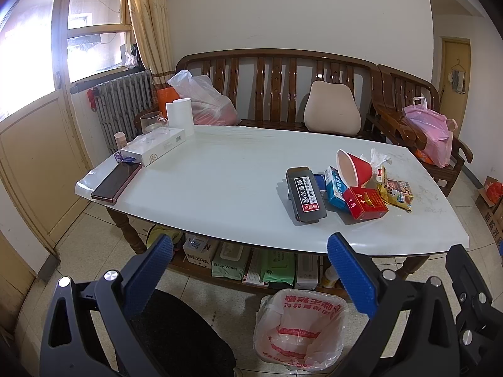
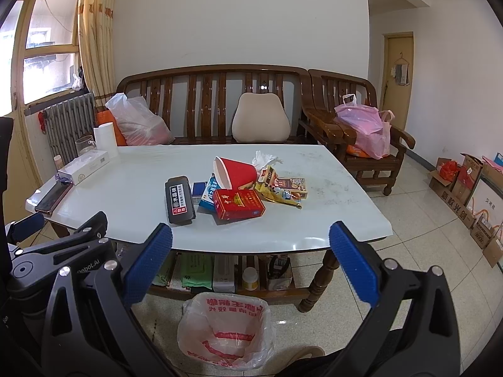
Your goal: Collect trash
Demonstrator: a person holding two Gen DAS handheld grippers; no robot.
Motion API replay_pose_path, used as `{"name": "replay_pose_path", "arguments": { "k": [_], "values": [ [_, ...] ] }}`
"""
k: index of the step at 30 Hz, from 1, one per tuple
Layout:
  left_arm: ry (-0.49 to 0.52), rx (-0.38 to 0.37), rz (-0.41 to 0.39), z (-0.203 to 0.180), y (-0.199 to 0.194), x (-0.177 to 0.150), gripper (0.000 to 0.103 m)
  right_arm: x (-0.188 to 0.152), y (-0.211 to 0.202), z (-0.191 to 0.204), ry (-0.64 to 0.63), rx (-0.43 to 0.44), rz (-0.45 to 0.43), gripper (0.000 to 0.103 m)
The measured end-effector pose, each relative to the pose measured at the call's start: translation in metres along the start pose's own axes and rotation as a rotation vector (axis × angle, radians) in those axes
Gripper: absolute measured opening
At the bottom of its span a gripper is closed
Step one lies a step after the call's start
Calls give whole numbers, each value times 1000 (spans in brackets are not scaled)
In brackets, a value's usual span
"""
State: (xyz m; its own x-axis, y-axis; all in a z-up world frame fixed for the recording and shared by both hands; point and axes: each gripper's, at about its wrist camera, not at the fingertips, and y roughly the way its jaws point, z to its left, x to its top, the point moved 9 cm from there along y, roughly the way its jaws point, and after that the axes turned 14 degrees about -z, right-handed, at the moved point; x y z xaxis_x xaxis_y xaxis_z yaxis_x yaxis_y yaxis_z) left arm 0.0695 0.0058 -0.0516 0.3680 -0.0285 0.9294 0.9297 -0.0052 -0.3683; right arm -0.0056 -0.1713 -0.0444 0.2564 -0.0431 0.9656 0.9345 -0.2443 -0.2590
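1. Blue ribbed pads face each other across a wide gap on both tools: the left gripper (image 1: 250,265) and the right gripper (image 2: 251,251) are each spread and empty, held back from the near edge of the table (image 1: 220,188).
2. On the floor just below them stands the bin (image 2: 224,333), lined with a thin, crinkly translucent bag printed in red, its mouth open upward; it looks empty, though its bottom is hard to see.
3. Trash sits in one heap on the glossy white table, ahead of both grippers and above the bin: a red paper cup (image 2: 235,172) tipped on its side with its mouth toward the left, a flat red carton (image 2: 237,207), a blue and white box (image 2: 209,194), crumpled foil wrappers (image 2: 279,193) and a white tissue wad (image 2: 264,158).
4. In the right wrist view the heap lies nearly dead ahead; in the left wrist view it is off to the right, so the right gripper appears better placed.
5. Nearest the edge, a matt black case (image 2: 179,199) lies with its long axis running away from the grippers, so the fingers could close across its narrow width.
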Motion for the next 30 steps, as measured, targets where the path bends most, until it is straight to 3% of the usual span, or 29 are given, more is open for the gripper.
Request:
{"name": "replay_pose_path", "arguments": {
  "k": [19,30],
  "values": [
    [8,1,-6,0,-1,4,97,1,0,0,1,0,-2,98],
    [25,-14,-23,-7,-5,19,97,20,-2,-3,4,5,-14,98]
  ]
}}
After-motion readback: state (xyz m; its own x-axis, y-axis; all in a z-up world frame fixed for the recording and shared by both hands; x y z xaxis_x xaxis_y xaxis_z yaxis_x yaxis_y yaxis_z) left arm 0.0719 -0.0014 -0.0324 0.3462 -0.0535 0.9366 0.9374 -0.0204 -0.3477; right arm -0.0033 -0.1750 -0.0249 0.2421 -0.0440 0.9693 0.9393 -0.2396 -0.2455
